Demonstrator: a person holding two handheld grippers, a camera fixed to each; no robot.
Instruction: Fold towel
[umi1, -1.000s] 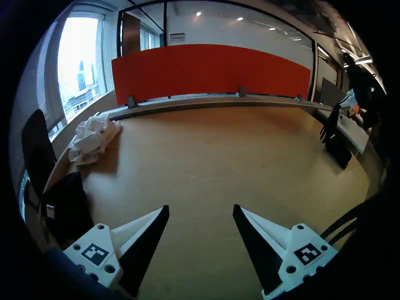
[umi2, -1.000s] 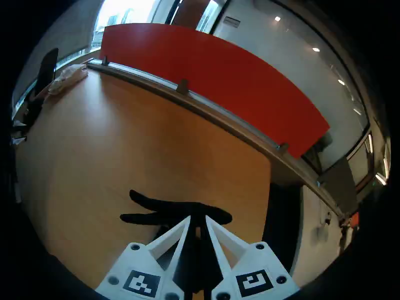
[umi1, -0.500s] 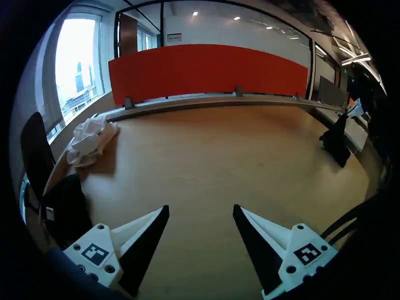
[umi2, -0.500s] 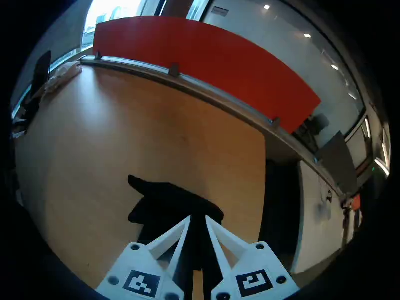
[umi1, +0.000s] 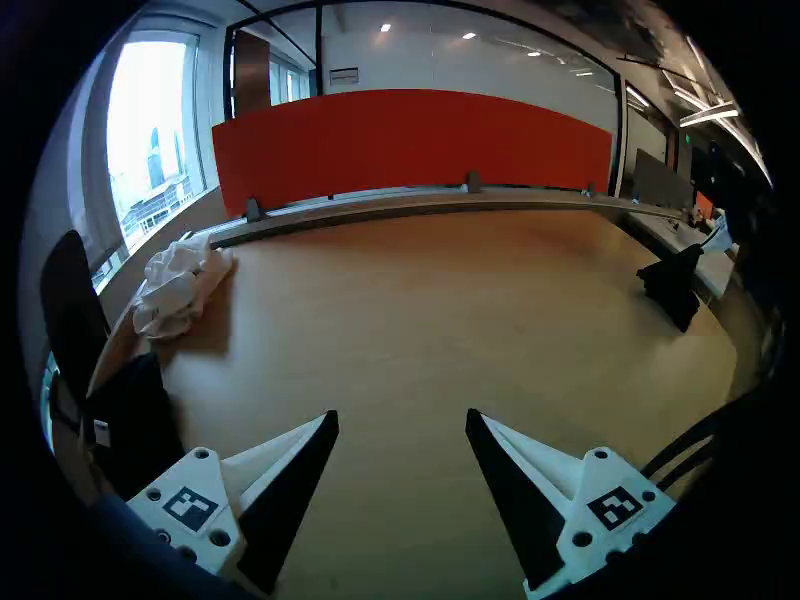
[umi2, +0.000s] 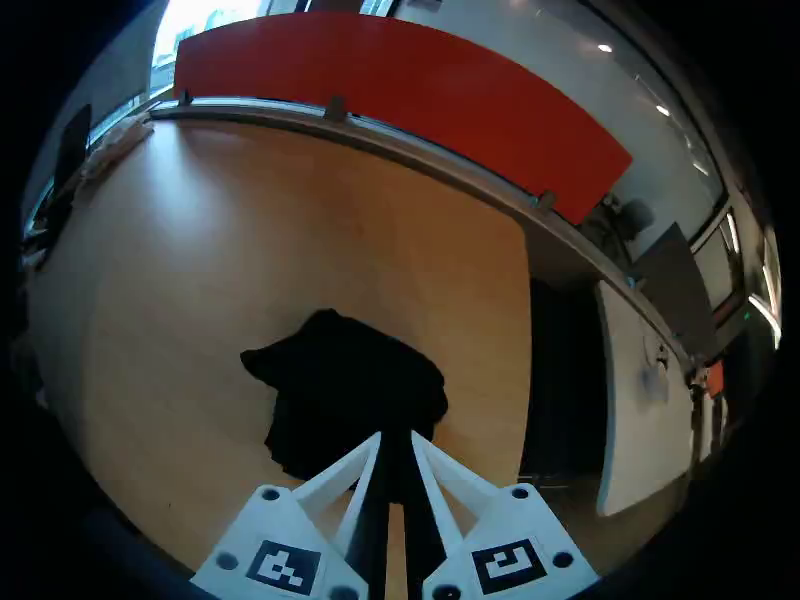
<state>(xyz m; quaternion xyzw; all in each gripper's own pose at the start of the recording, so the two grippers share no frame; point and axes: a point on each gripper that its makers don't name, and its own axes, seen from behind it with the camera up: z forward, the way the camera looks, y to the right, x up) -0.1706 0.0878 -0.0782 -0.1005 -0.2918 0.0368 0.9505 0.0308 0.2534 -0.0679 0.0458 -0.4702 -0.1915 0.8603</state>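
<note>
my left tongs (umi1: 400, 470) are nearest in the left gripper view. fingers (umi1: 290, 470) wide apart, nothing between them, just bare wooden table (umi1: 420, 320) under the gap. my right tongs (umi2: 397, 455) in the right gripper view are drawn almost together and clamped on the black towel (umi2: 345, 385). dark cloth fills the thin slot between the two fingertips. towel is a bunched lump on the table, near edge gathered up into the tips, one flap poking out to the side.

landmark is the red divider (umi1: 415, 140) along the far side of the table. towel lies well short of the red divider, toward its right end, near the table edge that runs off from that end. in the left gripper view the same towel is a small dark peaked shape, again below the divider's right end and well apart from my left tongs.

black chair (umi1: 68, 300) is off the table edge on the divider's left-end side. white cloth heap (umi1: 178, 285) is crumpled on the table farther on, near the divider's left end, well apart from the towel. grey rail (umi1: 420, 203) runs along the foot of the red divider. window (umi1: 150, 130) is bright, beyond the divider's left end. glass wall (umi1: 450, 50) is behind the divider.
</note>
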